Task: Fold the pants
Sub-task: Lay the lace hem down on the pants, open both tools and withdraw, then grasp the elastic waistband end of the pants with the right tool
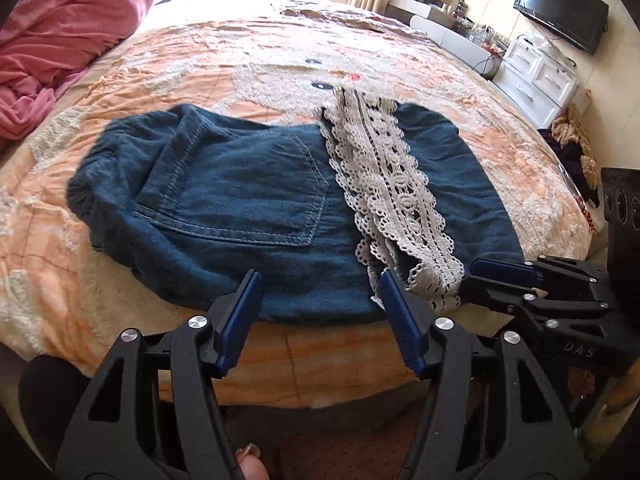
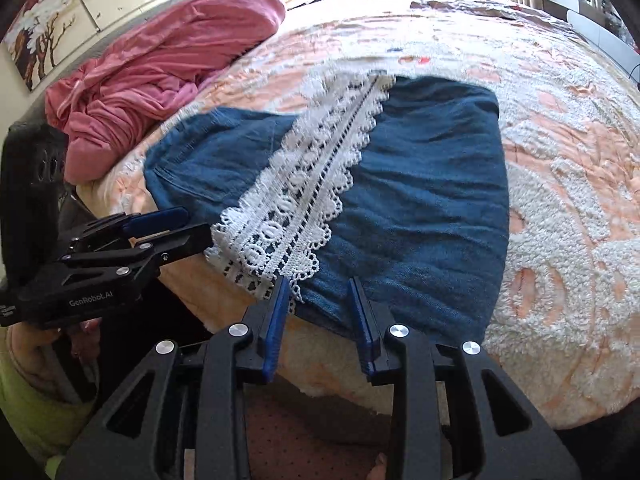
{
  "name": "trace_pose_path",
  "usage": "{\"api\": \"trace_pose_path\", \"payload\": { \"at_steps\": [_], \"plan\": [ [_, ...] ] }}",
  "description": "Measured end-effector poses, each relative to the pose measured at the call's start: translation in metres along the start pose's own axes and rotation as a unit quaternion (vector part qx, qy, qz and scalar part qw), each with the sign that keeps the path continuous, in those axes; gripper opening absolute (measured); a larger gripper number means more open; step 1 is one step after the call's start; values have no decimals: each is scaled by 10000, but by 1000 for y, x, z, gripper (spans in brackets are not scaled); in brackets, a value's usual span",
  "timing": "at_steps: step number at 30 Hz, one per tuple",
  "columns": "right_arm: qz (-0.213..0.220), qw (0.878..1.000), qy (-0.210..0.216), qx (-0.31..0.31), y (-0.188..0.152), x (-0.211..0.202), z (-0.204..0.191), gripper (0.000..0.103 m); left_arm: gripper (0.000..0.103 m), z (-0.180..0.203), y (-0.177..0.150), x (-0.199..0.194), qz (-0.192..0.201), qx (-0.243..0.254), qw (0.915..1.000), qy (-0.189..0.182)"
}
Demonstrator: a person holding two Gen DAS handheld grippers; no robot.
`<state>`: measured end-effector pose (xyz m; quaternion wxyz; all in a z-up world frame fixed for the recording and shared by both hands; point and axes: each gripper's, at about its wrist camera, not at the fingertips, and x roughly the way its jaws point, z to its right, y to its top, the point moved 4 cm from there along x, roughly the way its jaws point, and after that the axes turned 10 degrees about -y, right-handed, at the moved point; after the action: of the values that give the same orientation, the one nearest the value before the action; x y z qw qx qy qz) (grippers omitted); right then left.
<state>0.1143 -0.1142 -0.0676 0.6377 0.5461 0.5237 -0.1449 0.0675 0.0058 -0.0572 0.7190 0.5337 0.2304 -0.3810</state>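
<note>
Lying flat on the bed (image 1: 120, 292), the pants (image 1: 248, 208) are dark blue denim, folded into a squat block with a stitched back pocket (image 1: 248, 196) facing up and soft creases across the cloth. White lace trim (image 1: 384, 200), scalloped and openwork, runs as a band across the denim from far edge to near edge. Bedspread is fuzzy peach-and-cream plush with raised tufted patterns. Left gripper (image 1: 318, 292): fingers spread, blue ribbed pads, tips at the near hem of the pants, holding nothing. Right gripper (image 2: 318, 294): fingers spread but closer together, tips at the near hem just beside the lace end; whether they touch the cloth, cannot tell. Pink blanket (image 2: 160, 64) bunched at the far left of the bed, well apart from the pants. White drawer unit (image 1: 532, 80) and wall-mounted screen (image 1: 560, 8) stand at right of the room. Near hem lies close to the bed edge; open plush surface extends beyond and to the right of the pants.
</note>
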Motion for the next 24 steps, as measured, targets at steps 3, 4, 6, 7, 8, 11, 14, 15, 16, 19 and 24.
{"api": "trace_pose_path", "payload": {
  "at_steps": [3, 4, 6, 7, 8, 11, 14, 15, 16, 19, 24],
  "plan": [
    [253, 9996, 41, 75, 7, -17, 1, 44, 62, -5, 3, -15, 168, -19, 9998, 69],
    [319, 9995, 38, 78, 10, -21, 1, 45, 64, -7, 5, -20, 226, -14, 9997, 123],
    [410, 9991, 12, 84, 16, -28, 1, 51, 67, -12, 7, -29, 314, -29, 9993, 208],
    [441, 9990, 19, 82, 19, -30, 0, 54, 70, -14, 8, -34, 364, -38, 9990, 258],
    [483, 9988, 15, 77, 22, -32, 0, 54, 72, -17, 9, -39, 414, -55, 9986, 322],
    [557, 9984, 6, 60, 33, -35, -4, 58, 78, -26, 10, -49, 501, -150, 9979, 387],
    [619, 9980, 53, 59, 47, -35, -10, 59, 83, -35, 11, -56, 563, -265, 9971, 437],
    [628, 9980, 71, 54, 52, -35, -12, 61, 84, -38, 11, -57, 573, -304, 9969, 451],
    [639, 9979, 91, 46, 57, -35, -15, 65, 87, -43, 10, -58, 586, -363, 9965, 470],
    [681, 9976, 132, -56, 75, -30, -26, 68, 91, -56, 7, -62, 628, -529, 9955, 470],
    [733, 9966, 159, -333, 104, -18, -49, 72, 93, -78, 4, -61, 666, -842, 9929, 512]
  ]
}}
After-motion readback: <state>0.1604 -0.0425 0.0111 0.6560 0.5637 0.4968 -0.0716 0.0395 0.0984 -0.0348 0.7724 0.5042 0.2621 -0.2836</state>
